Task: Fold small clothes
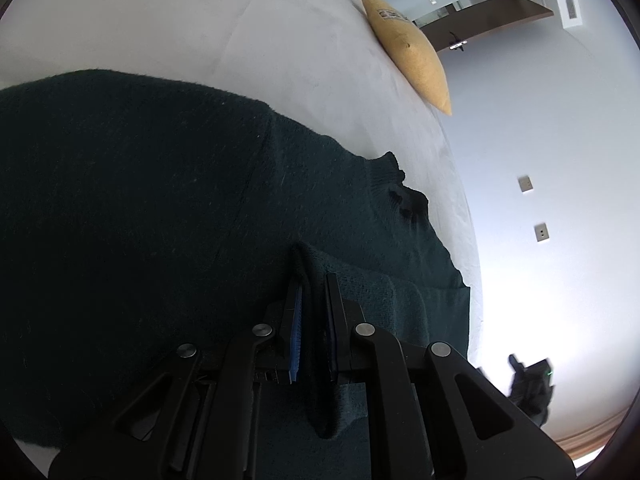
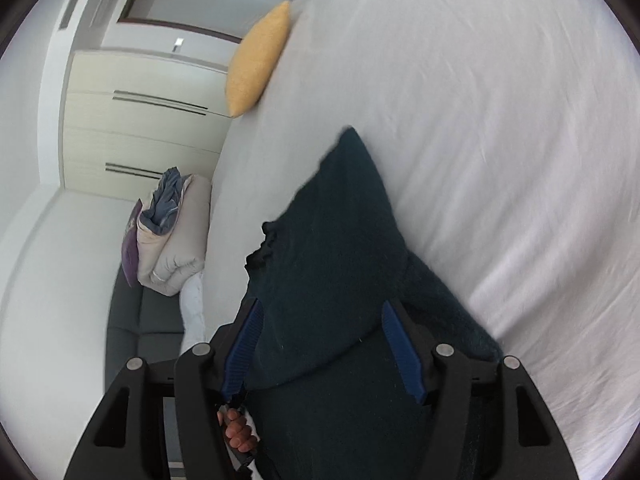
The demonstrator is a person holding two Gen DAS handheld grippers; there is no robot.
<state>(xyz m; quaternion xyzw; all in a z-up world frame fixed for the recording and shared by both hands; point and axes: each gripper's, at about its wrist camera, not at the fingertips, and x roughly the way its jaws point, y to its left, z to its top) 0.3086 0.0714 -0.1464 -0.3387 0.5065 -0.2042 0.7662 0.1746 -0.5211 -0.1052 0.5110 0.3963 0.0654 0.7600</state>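
A dark green knitted sweater (image 1: 140, 184) lies spread on a white bed sheet (image 1: 280, 40). My left gripper (image 1: 314, 276) is shut on a fold of the sweater's edge, which is pinched between its blue-padded fingers. In the right wrist view the same sweater (image 2: 332, 248) is folded over on the sheet (image 2: 500, 140). My right gripper (image 2: 320, 308) is open, with the fabric lying between its blue pads (image 2: 400, 348) without being squeezed.
A yellow cushion (image 1: 412, 48) lies at the far edge of the bed and also shows in the right wrist view (image 2: 256, 64). A pile of folded bedding (image 2: 172, 232) sits on a dark sofa (image 2: 132, 320). A hand (image 2: 238, 432) shows below.
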